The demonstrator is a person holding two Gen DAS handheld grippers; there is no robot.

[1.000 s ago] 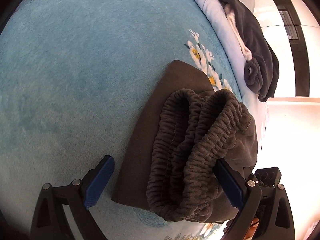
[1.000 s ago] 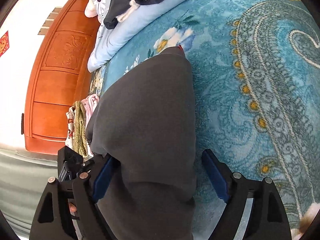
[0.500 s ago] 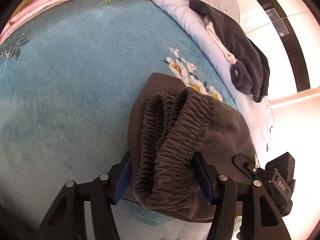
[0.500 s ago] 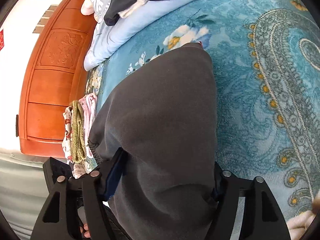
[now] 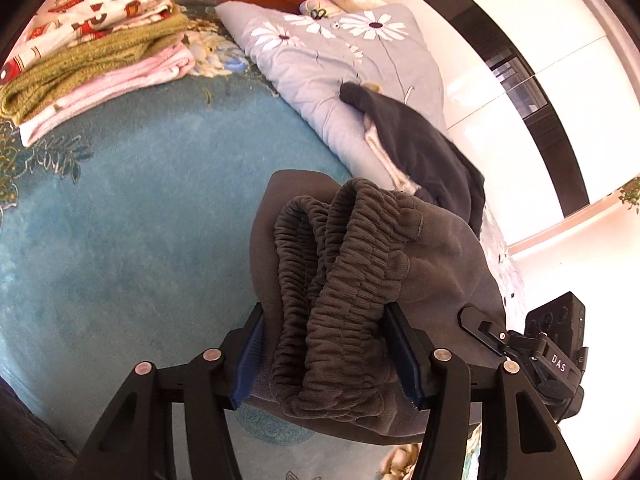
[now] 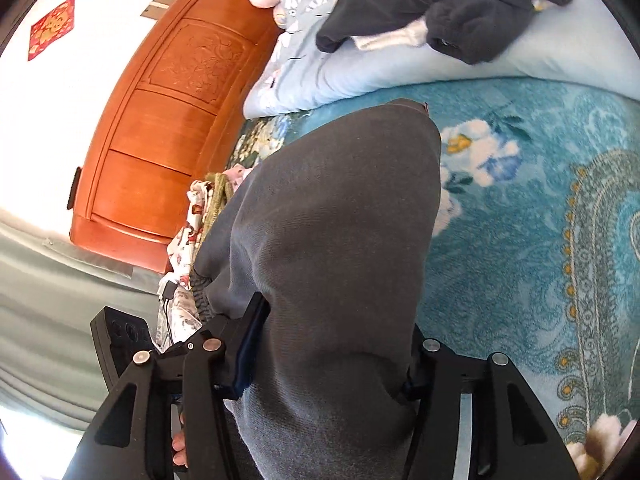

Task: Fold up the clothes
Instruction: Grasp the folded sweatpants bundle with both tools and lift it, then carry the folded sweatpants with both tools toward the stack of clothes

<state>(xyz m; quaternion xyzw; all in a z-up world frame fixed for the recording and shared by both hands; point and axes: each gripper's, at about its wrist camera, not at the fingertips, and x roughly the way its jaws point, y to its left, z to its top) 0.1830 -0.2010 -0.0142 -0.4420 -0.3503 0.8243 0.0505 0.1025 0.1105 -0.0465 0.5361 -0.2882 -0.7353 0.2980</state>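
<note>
Folded dark grey sweatpants (image 5: 360,264) are lifted off the teal bedspread (image 5: 132,232). My left gripper (image 5: 332,352) is shut on their bunched elastic waistband end. My right gripper (image 6: 332,360) is shut on the smooth folded end of the same sweatpants (image 6: 340,216), which hang forward over its fingers. The right gripper's body shows at the lower right of the left wrist view (image 5: 556,344).
A stack of folded clothes (image 5: 92,52) in white print, olive and pink lies near the orange wooden headboard (image 6: 160,128). A dark garment (image 5: 420,152) lies on a grey daisy-print quilt (image 5: 340,52). The bedspread has floral and paisley patterns (image 6: 560,240).
Both grippers went from open to shut on the sweatpants and lifted them. The views tilted up, bringing the headboard and folded stack into sight.
</note>
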